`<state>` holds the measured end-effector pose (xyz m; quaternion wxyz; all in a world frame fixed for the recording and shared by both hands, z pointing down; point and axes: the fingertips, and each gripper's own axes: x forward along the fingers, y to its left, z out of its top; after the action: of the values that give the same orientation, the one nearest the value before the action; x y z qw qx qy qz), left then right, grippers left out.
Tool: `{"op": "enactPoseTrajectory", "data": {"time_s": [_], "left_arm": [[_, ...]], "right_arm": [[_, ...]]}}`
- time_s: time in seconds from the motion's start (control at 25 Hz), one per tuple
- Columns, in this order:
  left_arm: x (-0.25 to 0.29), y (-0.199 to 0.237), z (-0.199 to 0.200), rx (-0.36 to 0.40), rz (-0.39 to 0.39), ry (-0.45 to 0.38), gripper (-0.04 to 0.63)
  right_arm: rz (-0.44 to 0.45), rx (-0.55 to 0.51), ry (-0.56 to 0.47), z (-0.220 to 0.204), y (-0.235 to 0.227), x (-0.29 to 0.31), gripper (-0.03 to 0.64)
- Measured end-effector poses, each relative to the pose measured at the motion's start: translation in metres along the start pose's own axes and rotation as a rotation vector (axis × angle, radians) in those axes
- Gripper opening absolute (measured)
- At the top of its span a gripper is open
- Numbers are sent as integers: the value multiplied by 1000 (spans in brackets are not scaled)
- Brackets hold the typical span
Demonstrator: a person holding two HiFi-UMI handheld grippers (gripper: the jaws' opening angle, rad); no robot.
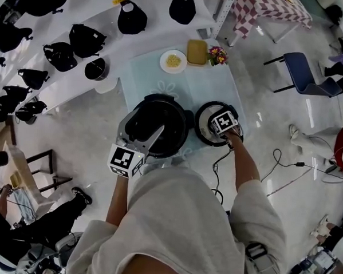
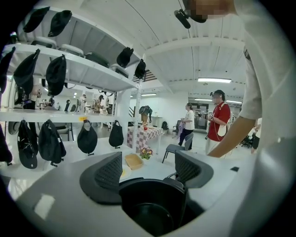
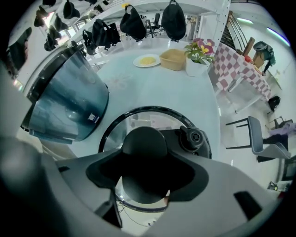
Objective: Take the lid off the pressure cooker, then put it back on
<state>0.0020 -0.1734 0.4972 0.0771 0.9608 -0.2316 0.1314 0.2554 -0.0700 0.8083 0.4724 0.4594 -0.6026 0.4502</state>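
The black pressure cooker [image 1: 158, 124] stands open on the pale table [image 1: 146, 75], its dark pot bare. Its glass lid [image 1: 203, 126] lies flat on the table just right of it. My right gripper [image 1: 222, 129] points steeply down over the lid. In the right gripper view the lid's black knob [image 3: 144, 146] sits between the right gripper's [image 3: 145, 173] jaws, with slivers of light at both sides. My left gripper [image 1: 151, 138] reaches over the cooker's near left rim, open. In the left gripper view the pot [image 2: 152, 208] lies just below the left gripper's [image 2: 148, 170] spread jaws.
A plate of yellow food [image 1: 173, 61], a tan basket [image 1: 196, 51] and a small flower pot [image 1: 217, 54] stand at the table's far edge. White shelves with black bags [image 1: 85, 40] run at the left. A blue chair [image 1: 304, 72] and a floor cable [image 1: 219, 164] are at the right.
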Motion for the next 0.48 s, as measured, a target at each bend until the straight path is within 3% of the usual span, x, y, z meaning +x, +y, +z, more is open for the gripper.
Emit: {"op": "enactPoseTrajectory", "data": {"time_s": [0.2,0.48], "left_arm": [[-2,2,2,2,-5,-12,337],[3,-7,2,5,-56,-18,337]], "right_arm": [[28,19,-37,-2,12,-24,273],[4,-79,-52,-10,32,-79,273]]}}
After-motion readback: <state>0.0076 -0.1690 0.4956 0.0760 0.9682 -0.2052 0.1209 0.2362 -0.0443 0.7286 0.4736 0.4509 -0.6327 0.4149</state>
